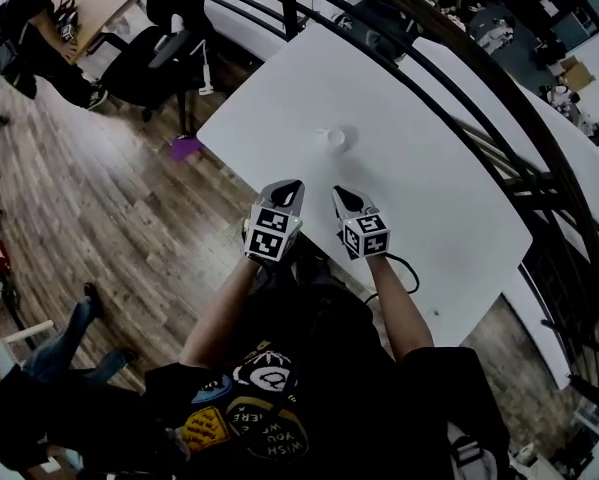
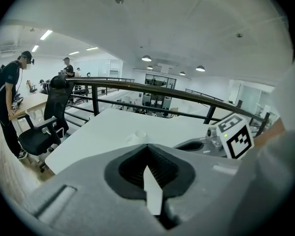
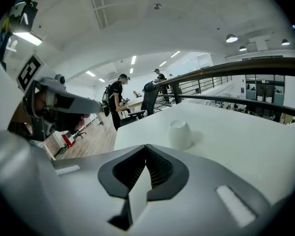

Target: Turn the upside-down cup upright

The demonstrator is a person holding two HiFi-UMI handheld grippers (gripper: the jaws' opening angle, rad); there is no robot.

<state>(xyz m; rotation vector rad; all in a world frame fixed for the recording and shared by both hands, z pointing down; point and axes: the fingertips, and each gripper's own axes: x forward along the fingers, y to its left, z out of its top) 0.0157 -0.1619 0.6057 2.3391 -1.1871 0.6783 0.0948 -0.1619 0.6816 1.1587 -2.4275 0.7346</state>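
Left tool (image 1: 293,185) and right tool (image 1: 340,195), closed empty, face the white cup (image 1: 333,139); shirt (image 1: 309,353) reads "WISH YOU WERE".

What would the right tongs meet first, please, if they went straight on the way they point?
Probably the white table, just short of the upside-down cup: the shut right tongs slope down toward it, and the cup sits slightly right of their line. Depth is unclear; they might clip the cup.

The cup (image 1: 331,139) stands on the table (image 1: 459,198) (railing (image 2: 152,88) behind, chair (image 1: 144,63) left).
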